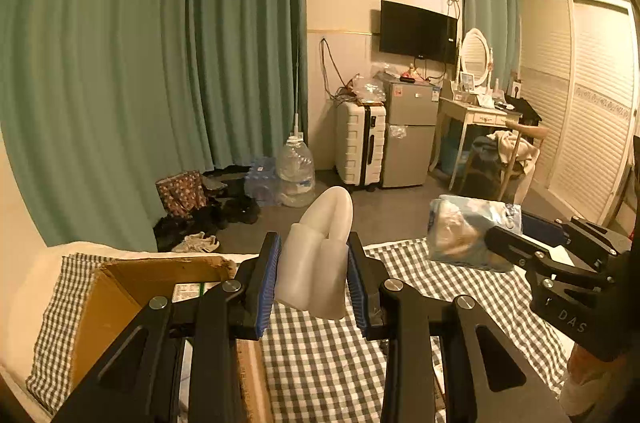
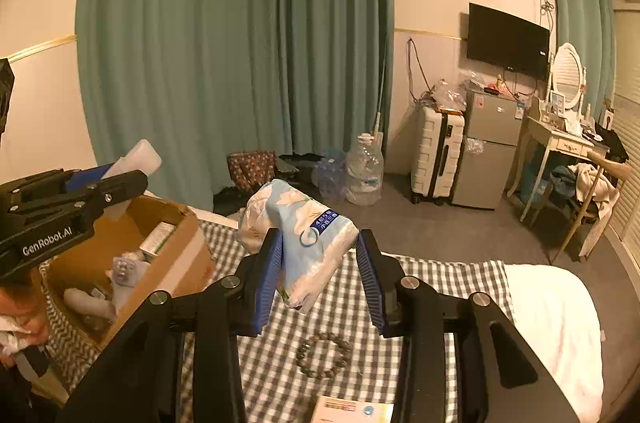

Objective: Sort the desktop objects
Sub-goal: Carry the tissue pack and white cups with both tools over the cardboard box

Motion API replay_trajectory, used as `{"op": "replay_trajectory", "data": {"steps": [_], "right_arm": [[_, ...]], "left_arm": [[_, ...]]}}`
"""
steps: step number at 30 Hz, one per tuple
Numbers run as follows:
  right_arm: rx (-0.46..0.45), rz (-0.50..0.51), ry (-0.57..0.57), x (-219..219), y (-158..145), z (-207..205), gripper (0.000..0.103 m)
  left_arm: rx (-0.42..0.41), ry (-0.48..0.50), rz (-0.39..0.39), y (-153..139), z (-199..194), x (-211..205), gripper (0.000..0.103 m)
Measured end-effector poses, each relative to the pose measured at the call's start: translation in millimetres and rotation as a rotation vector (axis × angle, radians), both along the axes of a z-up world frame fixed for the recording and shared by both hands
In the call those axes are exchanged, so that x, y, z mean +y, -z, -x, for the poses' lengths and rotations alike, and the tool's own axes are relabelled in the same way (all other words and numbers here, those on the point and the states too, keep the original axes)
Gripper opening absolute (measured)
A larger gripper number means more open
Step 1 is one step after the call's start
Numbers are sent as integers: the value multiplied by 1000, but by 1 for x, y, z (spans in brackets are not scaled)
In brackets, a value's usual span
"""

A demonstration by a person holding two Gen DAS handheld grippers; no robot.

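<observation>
My left gripper (image 1: 314, 277) is closed on a white plastic bottle (image 1: 316, 255), lifted beside the open cardboard box (image 1: 120, 287). My right gripper (image 2: 320, 277) clamps a soft tissue pack (image 2: 298, 243) above the checkered cloth (image 2: 432, 287), over a bead bracelet (image 2: 326, 355).

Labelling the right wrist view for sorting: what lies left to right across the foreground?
Left claw with white bottle → cardboard box → tissue pack in the right claw → white bedding.
</observation>
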State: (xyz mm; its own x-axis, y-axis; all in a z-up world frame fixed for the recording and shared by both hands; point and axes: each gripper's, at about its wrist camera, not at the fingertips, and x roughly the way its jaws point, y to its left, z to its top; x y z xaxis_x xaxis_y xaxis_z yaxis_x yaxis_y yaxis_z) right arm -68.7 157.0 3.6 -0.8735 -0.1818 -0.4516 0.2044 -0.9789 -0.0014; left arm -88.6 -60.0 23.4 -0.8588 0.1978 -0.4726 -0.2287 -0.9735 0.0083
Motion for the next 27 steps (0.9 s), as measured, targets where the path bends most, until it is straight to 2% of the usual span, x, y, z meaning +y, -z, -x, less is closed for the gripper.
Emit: {"op": "replay_trajectory", "data": {"steps": [5,9,15,21,27], "right_arm": [[13,-1,-30,-26,-4,-1,38],[22,6,-56,-46,-6,-2,38],[32,9,-103,-79,-9,-2,38],[37,-5,-161,-114,-9,-2,38],[25,-8,-212,-145,-2,0,38]], "left_arm": [[-4,-4,-24,-7,-10,-21,32],[-7,-53,-27,-10,-15,-43,32],[-6,-143,34,-8,-23,-73,32],[-14,-180,21,-5,-30,-96,32],[-36,-246,61,6,-27,-113,32]]}}
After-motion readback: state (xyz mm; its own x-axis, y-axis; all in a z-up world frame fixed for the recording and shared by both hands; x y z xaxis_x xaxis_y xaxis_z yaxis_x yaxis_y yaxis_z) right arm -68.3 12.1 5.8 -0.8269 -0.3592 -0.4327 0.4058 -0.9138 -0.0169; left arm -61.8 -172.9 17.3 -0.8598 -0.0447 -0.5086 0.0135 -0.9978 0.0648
